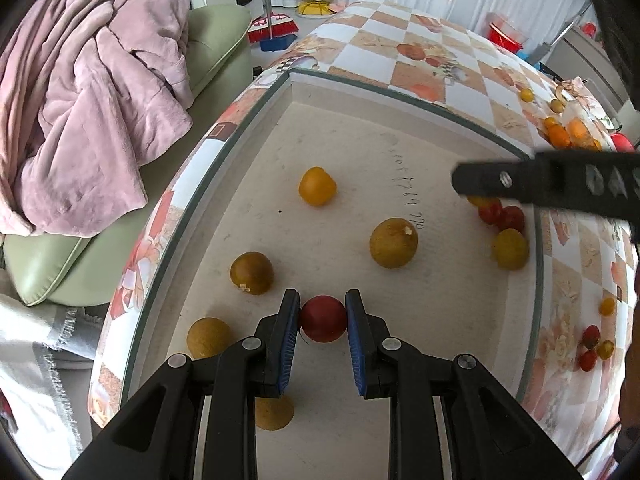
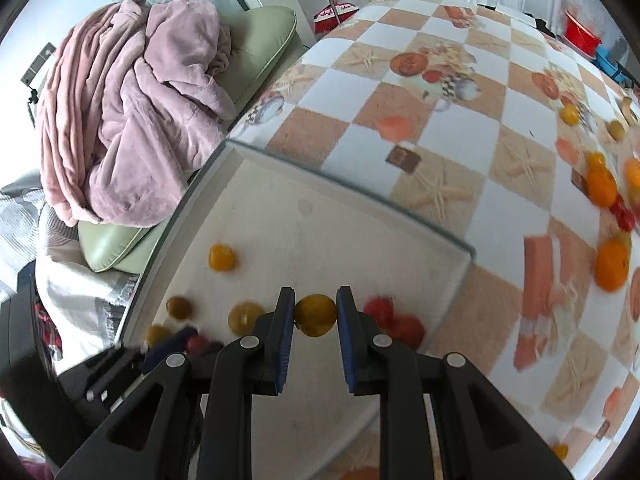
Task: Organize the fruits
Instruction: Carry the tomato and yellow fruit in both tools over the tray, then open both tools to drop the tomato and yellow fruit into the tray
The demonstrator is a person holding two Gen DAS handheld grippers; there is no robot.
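Note:
My left gripper [image 1: 323, 312] is shut on a small red fruit [image 1: 323, 319], held above the pale tray [image 1: 340, 128]. Several yellow and brownish round fruits lie on the tray floor, among them an orange-yellow fruit [image 1: 317, 186] and a brown fruit [image 1: 393, 243]. A cluster of red fruits [image 1: 502, 216] sits by the tray's right wall. My right gripper [image 2: 316, 310] is shut on a yellow fruit [image 2: 315, 315] over the same tray [image 2: 360, 232]. The right gripper's black body [image 1: 560, 184] reaches in from the right in the left wrist view.
The tray rests on a table with a checkered cloth [image 2: 440, 120]. Loose oranges [image 2: 611, 265] and small tomatoes [image 1: 590, 346] lie on the cloth to the right. A green cushion [image 1: 216, 40] with a pink blanket [image 1: 88, 100] stands left of the table.

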